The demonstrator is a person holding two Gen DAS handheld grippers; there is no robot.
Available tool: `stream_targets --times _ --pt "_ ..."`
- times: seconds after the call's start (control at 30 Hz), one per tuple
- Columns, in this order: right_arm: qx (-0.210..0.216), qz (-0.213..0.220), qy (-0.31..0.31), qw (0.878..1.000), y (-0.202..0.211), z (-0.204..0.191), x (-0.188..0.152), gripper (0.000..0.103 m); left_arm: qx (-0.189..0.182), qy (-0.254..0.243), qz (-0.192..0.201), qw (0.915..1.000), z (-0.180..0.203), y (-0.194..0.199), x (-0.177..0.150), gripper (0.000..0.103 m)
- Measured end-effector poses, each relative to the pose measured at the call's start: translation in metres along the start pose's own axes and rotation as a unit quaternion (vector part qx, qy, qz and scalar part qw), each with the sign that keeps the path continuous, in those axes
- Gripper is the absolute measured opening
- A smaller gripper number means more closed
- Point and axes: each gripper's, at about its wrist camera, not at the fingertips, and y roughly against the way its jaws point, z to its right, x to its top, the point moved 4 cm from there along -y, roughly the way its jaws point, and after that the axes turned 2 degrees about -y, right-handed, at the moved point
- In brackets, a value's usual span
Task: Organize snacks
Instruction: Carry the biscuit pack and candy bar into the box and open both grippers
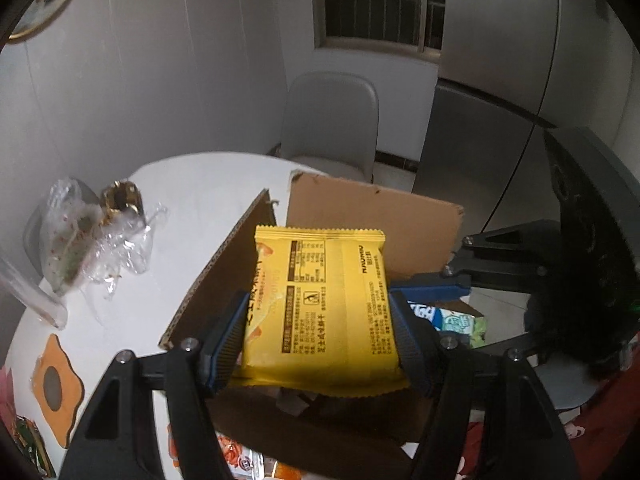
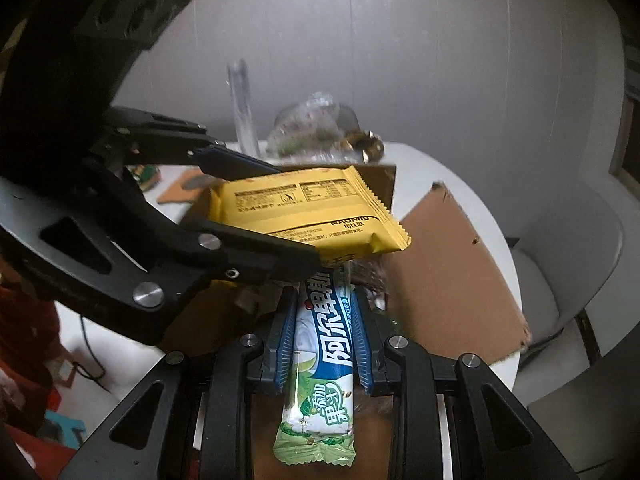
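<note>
My left gripper (image 1: 318,328) is shut on a yellow snack packet (image 1: 320,304) and holds it over an open cardboard box (image 1: 372,216) on the white round table (image 1: 192,200). The yellow packet also shows in the right wrist view (image 2: 304,208), held by the left gripper (image 2: 272,216). My right gripper (image 2: 324,328) is shut on a blue, white and green snack packet (image 2: 320,360), just below the yellow one and over the box (image 2: 452,272). That packet's end shows in the left wrist view (image 1: 452,318) beside the right gripper (image 1: 436,288).
A crumpled clear plastic bag with snacks (image 1: 88,240) lies on the table's far left. An orange coaster (image 1: 54,384) and more packets (image 1: 240,460) lie near the front edge. A grey chair (image 1: 332,120) stands behind the table. A clear tube (image 2: 242,104) stands by the wall.
</note>
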Motion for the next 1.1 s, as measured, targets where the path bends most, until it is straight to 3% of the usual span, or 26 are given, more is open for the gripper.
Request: stream_targets --times 0.17,0.43,0.53,0.6,0.8,1.1 --pt "0.001 -0.034 0.012 0.999 -0.031 0.009 0.009 0.022 0.004 -0.003 -0.036 0.9994 0.001 -0.022 0.001 0.066" --pt "-0.005 -0.061 0.025 0.998 -0.049 0.013 0.015 0.025 0.008 -0.009 -0.041 0.9991 -0.008 -0.037 -0.002 0.067" --pt "-0.004 -0.074 0.020 0.997 -0.055 0.018 0.015 0.026 0.006 -0.005 -0.038 0.9993 -0.011 -0.037 -0.001 0.073" --pt "0.000 -0.081 0.020 0.996 -0.058 0.020 0.013 0.031 0.004 -0.001 -0.027 0.9996 -0.013 -0.033 0.001 0.084" --pt "0.001 -0.088 0.038 0.995 -0.047 0.014 0.011 0.054 0.018 -0.016 -0.017 0.9996 -0.008 -0.022 -0.001 0.086" --pt "-0.020 -0.086 0.043 0.995 -0.022 0.004 0.008 0.059 0.029 -0.027 0.023 0.9990 0.005 0.015 -0.003 0.093"
